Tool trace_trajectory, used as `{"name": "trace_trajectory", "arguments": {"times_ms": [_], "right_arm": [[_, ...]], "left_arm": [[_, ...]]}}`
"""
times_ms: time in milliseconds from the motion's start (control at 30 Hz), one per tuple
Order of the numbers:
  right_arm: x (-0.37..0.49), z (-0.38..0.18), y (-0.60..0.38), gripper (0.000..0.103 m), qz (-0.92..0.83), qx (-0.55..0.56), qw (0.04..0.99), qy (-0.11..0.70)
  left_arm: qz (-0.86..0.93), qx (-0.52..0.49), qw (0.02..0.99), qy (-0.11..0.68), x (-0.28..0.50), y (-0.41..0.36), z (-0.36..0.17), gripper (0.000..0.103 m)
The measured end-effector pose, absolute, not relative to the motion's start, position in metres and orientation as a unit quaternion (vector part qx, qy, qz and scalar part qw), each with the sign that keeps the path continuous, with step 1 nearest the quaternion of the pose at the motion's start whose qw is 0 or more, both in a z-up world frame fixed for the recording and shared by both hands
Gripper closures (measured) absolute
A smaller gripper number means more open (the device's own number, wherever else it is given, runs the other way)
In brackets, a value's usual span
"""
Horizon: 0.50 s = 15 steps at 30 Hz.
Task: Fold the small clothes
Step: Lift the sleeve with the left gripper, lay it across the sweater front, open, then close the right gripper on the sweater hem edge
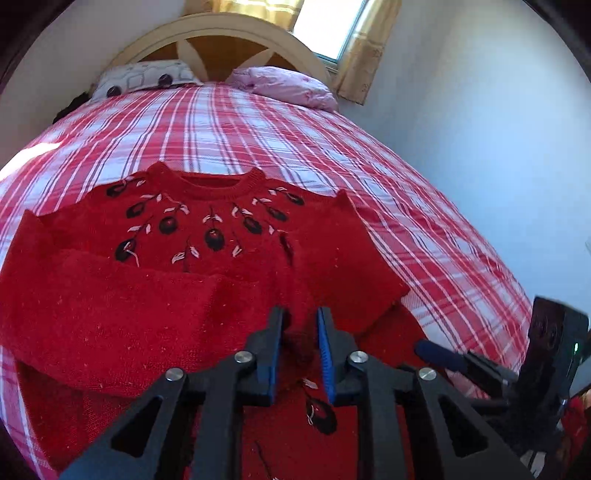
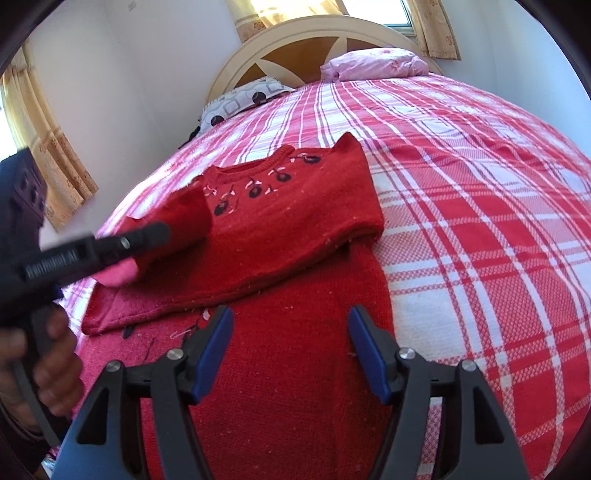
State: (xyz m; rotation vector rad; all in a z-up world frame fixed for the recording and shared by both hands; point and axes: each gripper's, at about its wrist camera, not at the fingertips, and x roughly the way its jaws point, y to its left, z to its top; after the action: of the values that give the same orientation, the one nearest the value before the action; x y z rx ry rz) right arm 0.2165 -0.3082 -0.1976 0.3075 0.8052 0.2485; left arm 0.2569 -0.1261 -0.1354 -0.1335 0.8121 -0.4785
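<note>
Plaid bed (image 1: 258, 122), arched headboard (image 1: 221, 33), curtained window (image 1: 332, 26)

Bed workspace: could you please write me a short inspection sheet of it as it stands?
Surface: plaid bedspread, flat.
Job's things: red sweater, partly folded, neck toward the headboard.
Clutter: patterned pillow and pink pillow at the head.
Grippers: left gripper, jaws narrowly apart over the sweater; right gripper, wide open above its lower part, holding nothing.
Cables: nothing seen.
Surroundings: curtains at a window, pale walls.
</note>
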Motion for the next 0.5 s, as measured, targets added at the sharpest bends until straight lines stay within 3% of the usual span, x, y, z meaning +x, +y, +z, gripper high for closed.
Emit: {"name": "trace_trajectory", "arguments": {"times_ms": [100,133,167,233,367,500], "right_arm": [[0.215,-0.197,-0.313,0.034,0.124,0.166,0.9,0.384],[0.214,-0.197,-0.314,0.034,0.124,0.17,0.9,0.381],[0.212,-0.196,-0.315,0.034,0.123,0.173,0.901,0.378],[0.209,-0.194,-0.318,0.034,0.121,0.182,0.903,0.369],[0.202,-0.184,-0.323,0.033,0.109,0.192,0.911,0.347],[0.209,-0.177,-0.315,0.032,0.147,0.212,0.893,0.368]], "left_arm": [[-0.247,-0.037,0.894,0.373,0.242,-0.129,-0.127,0.079],[-0.249,-0.029,0.896,0.366,0.236,-0.13,-0.125,0.069],[-0.248,-0.021,0.9,0.357,0.23,-0.129,-0.122,0.048],[-0.235,-0.012,0.913,0.334,0.22,-0.121,-0.118,0.03],[-0.176,0.028,0.935,0.307,0.204,-0.093,-0.119,0.03],[-0.086,0.03,0.939,0.332,0.206,-0.047,-0.139,0.03]]}}
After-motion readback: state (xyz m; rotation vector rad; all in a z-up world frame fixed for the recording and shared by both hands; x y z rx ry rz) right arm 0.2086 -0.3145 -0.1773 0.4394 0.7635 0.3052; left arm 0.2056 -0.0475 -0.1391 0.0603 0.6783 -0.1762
